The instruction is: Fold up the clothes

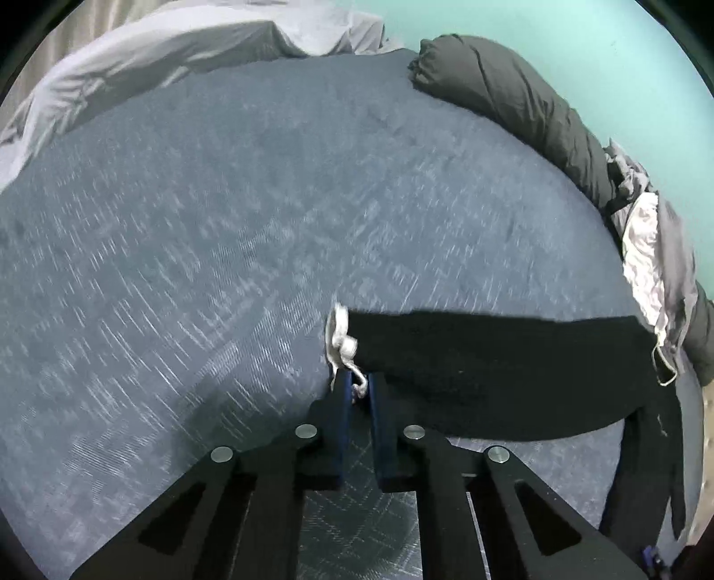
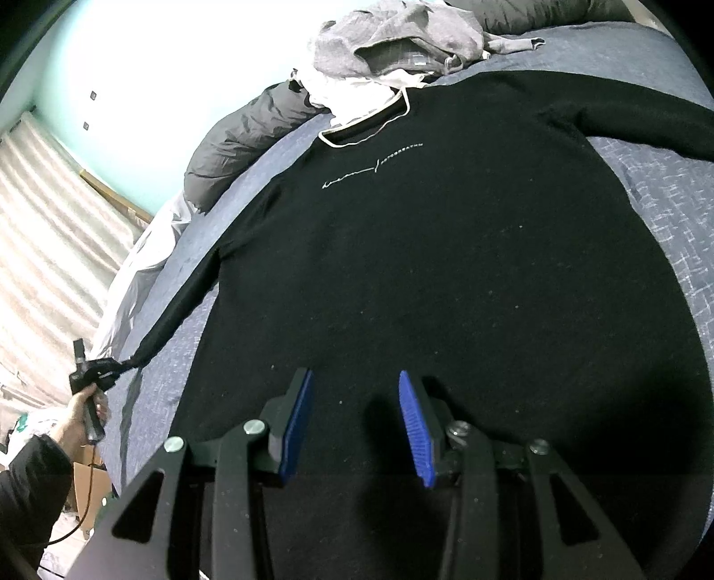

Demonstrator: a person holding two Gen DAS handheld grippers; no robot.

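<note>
Black sweater (image 2: 446, 276) lies flat, front up, on the blue bed (image 1: 201, 245), directly ahead of and beneath the right hand-held gripper (image 2: 357, 424). Right jaws stand apart over the hem, pads clear of the fabric, nothing held. Left hand-held gripper (image 1: 360, 392) is clenched on the white cuff (image 1: 341, 343) of the outstretched sleeve (image 1: 491, 357), which runs rightward from its tips. Rolled dark duvet (image 1: 513, 98) lies far ahead.

A bed (image 2: 669, 187) with a blue-grey cover carried a black sweater (image 2: 446, 267) spread flat at centre. A grey hoodie (image 2: 401, 35) lay at twelve o'clock, a dark rolled quilt (image 2: 241, 134) at ten.
</note>
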